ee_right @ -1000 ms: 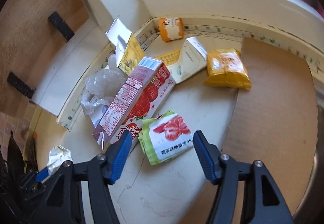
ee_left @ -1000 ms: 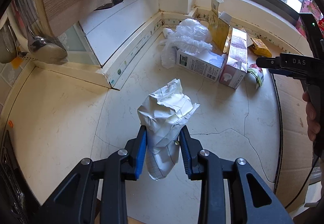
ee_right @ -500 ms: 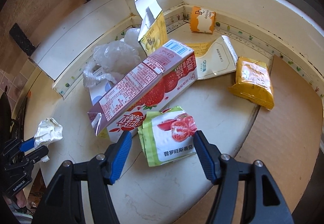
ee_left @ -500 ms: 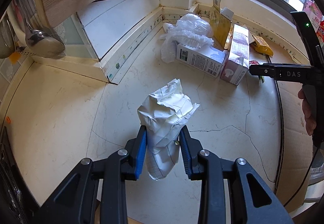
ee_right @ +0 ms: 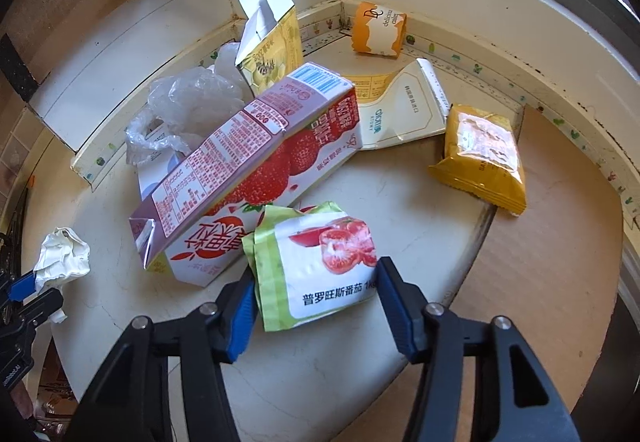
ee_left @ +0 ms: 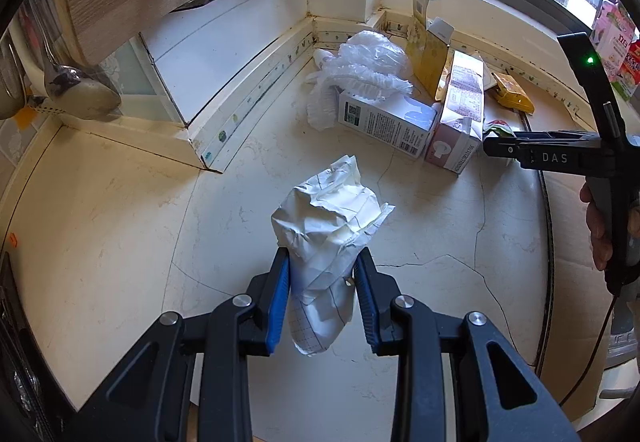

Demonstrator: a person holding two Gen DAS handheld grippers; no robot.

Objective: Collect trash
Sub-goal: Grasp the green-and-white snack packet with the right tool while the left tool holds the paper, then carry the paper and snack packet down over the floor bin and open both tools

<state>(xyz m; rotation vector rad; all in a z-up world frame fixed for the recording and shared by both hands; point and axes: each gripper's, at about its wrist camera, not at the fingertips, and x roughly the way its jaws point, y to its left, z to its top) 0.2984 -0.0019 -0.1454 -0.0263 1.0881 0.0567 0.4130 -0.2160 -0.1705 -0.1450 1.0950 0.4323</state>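
Right now the step in hand looks like the second pickup: the right gripper [ee_right: 316, 306] sits low in the centre of its view with the green tomato pouch [ee_right: 312, 262] between its blue pads, and its jaws are closing on it. The left pad is at the pouch's folded edge and the right pad at its other edge; whether they press yet I cannot tell, so I judge the grip unfinished. The next move calls for closing fully on the pouch without snagging the strawberry milk carton [ee_right: 248, 170], which lies touching it at upper left.

Meanwhile the left gripper [ee_left: 322, 294], at the bottom centre of its view, is clamped narrowly on a crumpled white paper wad [ee_left: 328, 234], held above the cream countertop [ee_left: 120, 234].
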